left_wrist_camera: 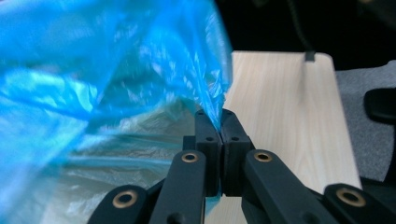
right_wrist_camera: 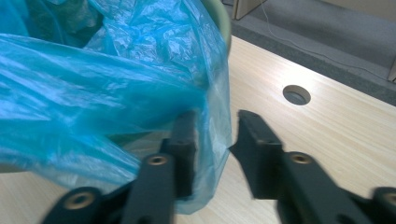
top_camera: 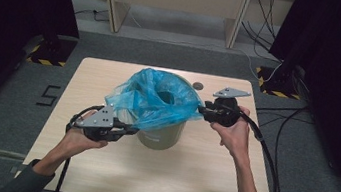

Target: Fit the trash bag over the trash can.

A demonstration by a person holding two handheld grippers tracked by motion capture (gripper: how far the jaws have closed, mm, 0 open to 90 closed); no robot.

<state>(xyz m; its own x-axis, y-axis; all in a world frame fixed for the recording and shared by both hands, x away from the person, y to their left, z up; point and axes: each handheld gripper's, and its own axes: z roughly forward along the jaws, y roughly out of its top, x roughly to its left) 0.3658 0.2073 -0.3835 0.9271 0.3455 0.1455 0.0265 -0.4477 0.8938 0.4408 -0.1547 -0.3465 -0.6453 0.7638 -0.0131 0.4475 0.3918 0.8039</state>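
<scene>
1. The blue bag (top_camera: 155,99) is thin, limp film draped in and over the bin (top_camera: 163,135), which stands mid-tabletop (top_camera: 197,180).
2. The left gripper (left_wrist_camera: 220,122) has its jaws pressed together on the bag's edge, the film rising from between them.
3. The right gripper (right_wrist_camera: 215,135) has its jaws apart; a fold of bag hangs in the gap, against one jaw, unpinched.
4. Judged light, slippery and easily torn: grip doubled film at the hem, pull gently.
</scene>
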